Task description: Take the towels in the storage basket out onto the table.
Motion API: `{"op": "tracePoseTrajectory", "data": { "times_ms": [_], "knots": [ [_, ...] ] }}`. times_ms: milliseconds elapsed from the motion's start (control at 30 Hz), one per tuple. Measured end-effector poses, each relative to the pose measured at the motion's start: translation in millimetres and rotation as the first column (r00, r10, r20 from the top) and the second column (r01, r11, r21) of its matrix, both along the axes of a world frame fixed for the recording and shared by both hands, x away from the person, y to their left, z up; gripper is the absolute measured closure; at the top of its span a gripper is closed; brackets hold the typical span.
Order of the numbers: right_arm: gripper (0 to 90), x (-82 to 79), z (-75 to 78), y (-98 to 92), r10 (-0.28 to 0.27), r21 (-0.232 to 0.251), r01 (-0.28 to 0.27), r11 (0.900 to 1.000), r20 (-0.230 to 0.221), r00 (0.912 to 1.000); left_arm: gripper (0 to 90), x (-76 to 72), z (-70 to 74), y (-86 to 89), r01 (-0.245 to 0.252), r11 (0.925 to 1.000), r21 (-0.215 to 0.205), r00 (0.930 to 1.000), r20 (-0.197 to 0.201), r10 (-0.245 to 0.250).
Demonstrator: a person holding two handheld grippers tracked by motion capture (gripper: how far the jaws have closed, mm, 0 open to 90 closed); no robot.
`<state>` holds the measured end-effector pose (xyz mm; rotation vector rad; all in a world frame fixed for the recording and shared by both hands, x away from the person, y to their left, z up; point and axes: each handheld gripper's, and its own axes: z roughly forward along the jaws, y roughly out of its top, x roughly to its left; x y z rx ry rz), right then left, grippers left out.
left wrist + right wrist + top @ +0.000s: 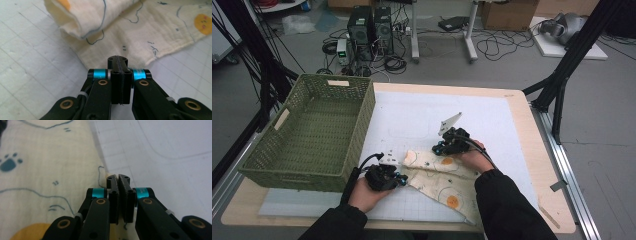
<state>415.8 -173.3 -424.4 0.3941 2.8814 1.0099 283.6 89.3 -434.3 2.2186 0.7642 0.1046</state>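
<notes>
basket (312, 135): green wicker (table's left) | mat (492, 125): white grid | floor: computer towers (371, 25)

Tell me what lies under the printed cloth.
The cloth lies on the white gridded mat, which shows bare around its edges. One end is rolled or folded over, so cloth lies on cloth there. Whatever else might sit beneath is covered.

You worked at a pale wooden table (539, 150) topped with a white gridded mat (492, 125). Behind it lay a grey floor (602, 125) strewn with black cables (497, 47), two dark computer towers (371, 27), cardboard boxes (509, 14) and white desk legs (471, 35). Black frame struts (572, 55) flanked you.
</notes>
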Motion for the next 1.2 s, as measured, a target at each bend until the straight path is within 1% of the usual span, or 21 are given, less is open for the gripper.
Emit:
{"op": "tracePoseTrajectory", "data": {
  "times_ms": [100, 167, 233, 267, 333, 367, 400, 433, 500, 567, 633, 667, 700, 767, 833, 933, 967, 1000, 1067, 1100, 1200],
  "knots": [
    [87.1, 2.7, 13.0, 8.9, 0.013, 0.006, -0.013, 1.000, 0.045, 0.9989, 89.8, -8.1, 3.3, 4.8, 0.009, 1.0000, -0.001, 1.0000, 0.003, -0.009],
    [87.1, 4.9, 23.4, 13.6, 0.001, 0.026, -0.003, 1.000, 0.086, 0.9963, 89.8, -13.3, 4.2, 8.7, 0.007, 1.0000, -0.003, 1.0000, -0.001, -0.007],
    [87.1, 8.6, 32.8, 17.9, -0.026, 0.049, 0.019, 0.999, 0.130, 0.9912, 89.8, -18.4, 4.4, 11.8, 0.011, 0.9999, -0.004, 0.9999, -0.004, -0.011],
    [87.1, 12.0, 39.9, 20.2, -0.056, 0.074, 0.043, 0.996, 0.185, 0.9811, 89.8, -20.8, 4.6, 13.0, 0.013, 0.9999, -0.009, 0.9999, -0.005, -0.013],
    [85.9, 19.5, 48.8, 22.0, -0.137, 0.131, 0.110, 0.985, 0.221, 0.9657, 89.7, -24.4, 5.1, 15.0, 0.017, 0.9997, -0.019, 0.9998, -0.007, -0.018],
    [81.8, 23.2, 51.5, 22.4, -0.180, 0.149, 0.148, 0.978, 0.237, 0.9547, 89.6, -25.2, 6.0, 15.7, 0.023, 0.9995, -0.022, 0.9997, -0.001, -0.023],
    [79.6, 27.0, 52.6, 22.1, -0.189, 0.166, 0.153, 0.974, 0.231, 0.9544, 89.4, -25.2, 6.9, 16.2, 0.019, 0.9993, -0.032, 0.9998, 0.007, -0.019],
    [76.8, 27.2, 52.9, 21.6, -0.193, 0.173, 0.155, 0.973, 0.226, 0.9548, 89.2, -24.0, 7.9, 16.8, 0.020, 0.9989, -0.041, 0.9997, 0.011, -0.020],
    [68.6, 25.7, 51.6, 19.1, -0.195, 0.153, 0.164, 0.974, 0.216, 0.9568, 87.1, -19.8, 9.0, 16.9, 0.020, 0.9984, -0.052, 0.9996, 0.022, -0.019],
    [67.6, 21.2, 50.5, 12.3, -0.185, 0.139, 0.160, 0.977, 0.192, 0.9639, 84.3, -14.6, 8.7, 15.7, 0.007, 0.9980, -0.063, 0.9996, 0.029, -0.005],
    [65.3, 15.2, 50.3, 3.4, -0.176, 0.123, 0.154, 0.981, 0.201, 0.9637, 79.2, -9.9, 8.1, 14.7, -0.003, 0.9974, -0.072, 0.9990, 0.045, 0.006],
    [64.3, 10.4, 51.2, -5.2, -0.183, 0.126, 0.161, 0.979, 0.189, 0.9649, 76.9, -7.6, 7.1, 13.7, -0.013, 0.9968, -0.079, 0.9989, 0.044, 0.016],
    [63.3, 5.7, 51.8, -12.9, -0.189, 0.143, 0.165, 0.976, 0.177, 0.9658, 75.6, -6.2, 6.2, 12.8, -0.020, 0.9963, -0.084, 0.9988, 0.042, 0.024],
    [62.1, -4.8, 53.2, -26.0, -0.183, 0.138, 0.159, 0.977, 0.178, 0.9669, 74.7, -1.6, 3.1, 10.7, -0.027, 0.9970, -0.072, 0.9988, 0.039, 0.030],
    [60.2, -21.1, 51.3, -42.8, -0.176, 0.161, 0.152, 0.975, 0.153, 0.9724, 72.7, 1.8, 0.0, 8.8, -0.034, 0.9983, -0.047, 0.9985, 0.042, 0.036],
    [59.5, -46.3, 40.8, -62.7, -0.159, 0.160, 0.136, 0.978, 0.141, 0.9772, 69.6, 5.2, -5.0, 7.1, -0.048, 0.9987, -0.019, 0.9983, 0.033, 0.049],
    [58.9, -52.7, 37.4, -67.3, -0.163, 0.162, 0.141, 0.977, 0.131, 0.9779, 70.1, 5.1, -6.5, 7.2, -0.049, 0.9987, -0.014, 0.9981, 0.036, 0.050],
    [57.1, -62.2, 32.8, -73.8, -0.158, 0.157, 0.140, 0.978, 0.106, 0.9817, 72.4, 4.7, -6.5, 7.4, -0.057, 0.9983, -0.010, 0.9975, 0.042, 0.057],
    [57.7, -80.5, 25.9, -82.7, -0.156, 0.176, 0.137, 0.975, 0.094, 0.9833, 82.8, 5.1, -5.8, 7.7, -0.057, 0.9984, 0.007, 0.9974, 0.046, 0.056],
    [57.7, -88.4, 22.8, -85.9, -0.144, 0.171, 0.127, 0.977, 0.089, 0.9856, 86.9, 5.5, -5.8, 7.9, -0.053, 0.9986, 0.007, 0.9979, 0.039, 0.052],
    [57.7, -109.3, 10.4, -92.1, -0.107, 0.160, 0.095, 0.983, 0.069, 0.9918, 89.3, 3.8, -4.9, 8.0, -0.050, 0.9986, 0.020, 0.9974, 0.053, 0.049]
  ]
}}
